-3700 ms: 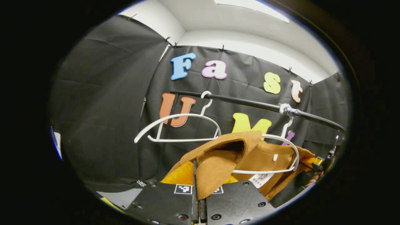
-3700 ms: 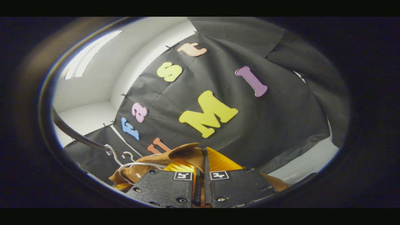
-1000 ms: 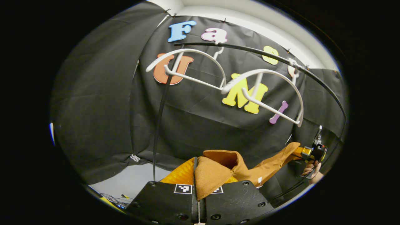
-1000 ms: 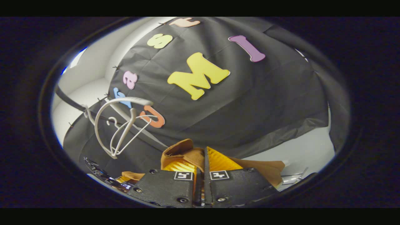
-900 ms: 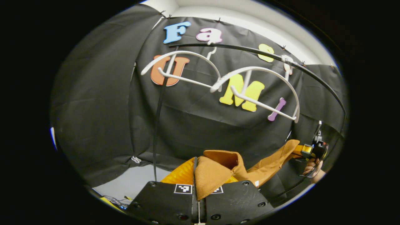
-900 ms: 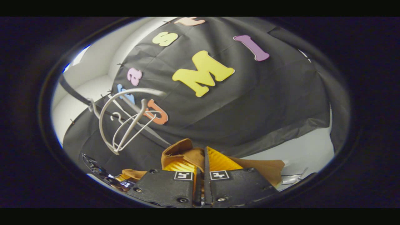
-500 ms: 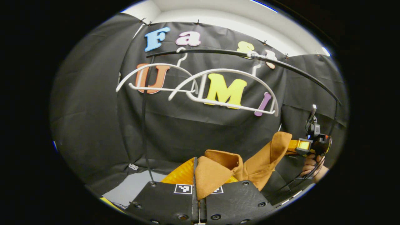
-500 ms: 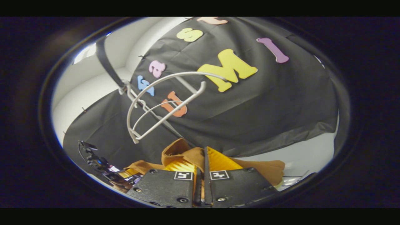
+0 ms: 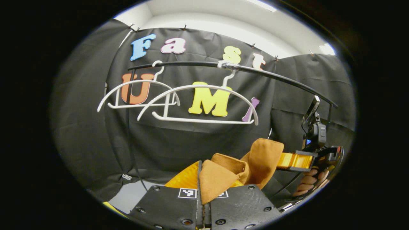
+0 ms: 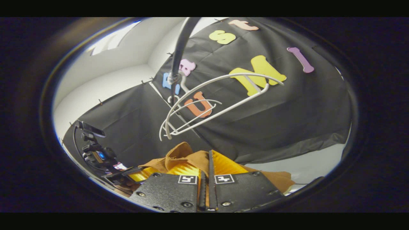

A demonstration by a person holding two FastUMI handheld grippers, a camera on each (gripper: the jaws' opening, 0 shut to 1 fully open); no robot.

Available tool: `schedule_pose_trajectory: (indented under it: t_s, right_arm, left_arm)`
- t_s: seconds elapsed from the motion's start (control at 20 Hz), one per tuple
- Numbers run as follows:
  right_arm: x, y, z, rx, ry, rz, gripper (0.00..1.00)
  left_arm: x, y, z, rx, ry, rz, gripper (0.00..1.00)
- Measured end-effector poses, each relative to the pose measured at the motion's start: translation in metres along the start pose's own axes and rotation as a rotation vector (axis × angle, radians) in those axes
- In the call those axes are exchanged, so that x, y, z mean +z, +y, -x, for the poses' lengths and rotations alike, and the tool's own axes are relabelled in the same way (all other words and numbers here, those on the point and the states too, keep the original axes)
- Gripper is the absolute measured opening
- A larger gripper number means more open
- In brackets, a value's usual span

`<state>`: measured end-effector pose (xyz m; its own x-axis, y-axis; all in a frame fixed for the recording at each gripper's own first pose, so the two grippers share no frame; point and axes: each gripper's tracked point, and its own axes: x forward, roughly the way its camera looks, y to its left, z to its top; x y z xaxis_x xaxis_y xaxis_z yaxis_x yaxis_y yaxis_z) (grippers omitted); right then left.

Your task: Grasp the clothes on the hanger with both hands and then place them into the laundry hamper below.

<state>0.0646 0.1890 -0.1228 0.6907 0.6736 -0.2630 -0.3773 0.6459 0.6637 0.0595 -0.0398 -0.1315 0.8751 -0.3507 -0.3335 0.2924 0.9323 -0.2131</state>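
Two grippers, both clamped on the same brown garment (image 9: 220, 177). Left gripper (image 9: 203, 179): fingers drawn together at the bottom of the left gripper view, a fold of the brown cloth pinched between them and rising out of the seam. Right gripper (image 10: 207, 172): fingers likewise pressed close in the right gripper view, brown cloth bunched between and spilling to both sides.

Writing: each gripper body carries small square black-and-white coded tags; nothing readable as words on them. No legible label on the garment.

Outward, left gripper view: the cloth runs from the near fingers across to the other gripper, where a flap stands up beside its fingers. A hand (image 9: 308, 183) grips that unit from below, with a small camera mount above it. Above and behind, two white hangers (image 9: 198, 105) hang bare on a black rail (image 9: 255, 72), one overlapping the other, well above the garment.

Outward, right gripper view: the rail runs up steeply toward the top edge, the hangers seen end-on and nested. Low left, the far gripper with its mount, cloth leading toward it. Pale floor (image 10: 303, 167) shows below the hem of the black wall cloth.
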Motion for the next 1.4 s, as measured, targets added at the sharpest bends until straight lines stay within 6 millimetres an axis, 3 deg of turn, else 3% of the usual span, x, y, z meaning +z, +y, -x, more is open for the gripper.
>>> schedule_pose_trajectory:
  t_s: [0.2, 0.35, 0.45, 0.5, 0.75, 1.0, 1.15, 1.25, 1.35, 1.4]
  right_arm:
    - [-0.017, 0.021, 0.002, 0.026, -0.014, -0.016, 0.07]
    - [-0.031, 0.008, -0.003, -0.039, -0.022, 0.011, 0.05]
    - [-0.049, -0.013, -0.011, -0.094, 0.010, 0.032, 0.04]
    - [-0.062, -0.026, -0.016, -0.122, 0.038, 0.031, 0.10]
    - [-0.124, -0.095, -0.032, -0.250, 0.178, -0.007, 0.05]
    - [-0.178, -0.145, -0.046, -0.337, 0.266, -0.069, 0.05]
    - [-0.213, -0.173, -0.061, -0.386, 0.352, -0.115, 0.05]
    - [-0.238, -0.198, -0.070, -0.460, 0.412, -0.117, 0.05]
    - [-0.260, -0.220, -0.072, -0.540, 0.497, -0.089, 0.07]
    - [-0.271, -0.228, -0.068, -0.574, 0.535, -0.072, 0.02]
  left_arm:
    - [0.006, -0.009, 0.003, -0.032, 0.006, 0.024, 0.05]
    - [-0.007, -0.005, -0.002, -0.025, 0.023, 0.023, 0.05]
    - [-0.032, 0.003, -0.010, -0.008, 0.066, -0.005, 0.05]
    - [-0.046, 0.006, -0.016, -0.005, 0.092, -0.013, 0.05]
    - [-0.130, 0.030, -0.037, 0.036, 0.240, 0.011, 0.05]
    - [-0.206, 0.041, -0.054, 0.037, 0.388, 0.139, 0.05]
    - [-0.234, 0.045, -0.074, 0.074, 0.479, 0.178, 0.05]
    - [-0.250, 0.041, -0.077, 0.104, 0.548, 0.156, 0.06]
    - [-0.261, 0.043, -0.066, 0.146, 0.634, 0.112, 0.07]
    - [-0.268, 0.041, -0.063, 0.147, 0.681, 0.113, 0.09]
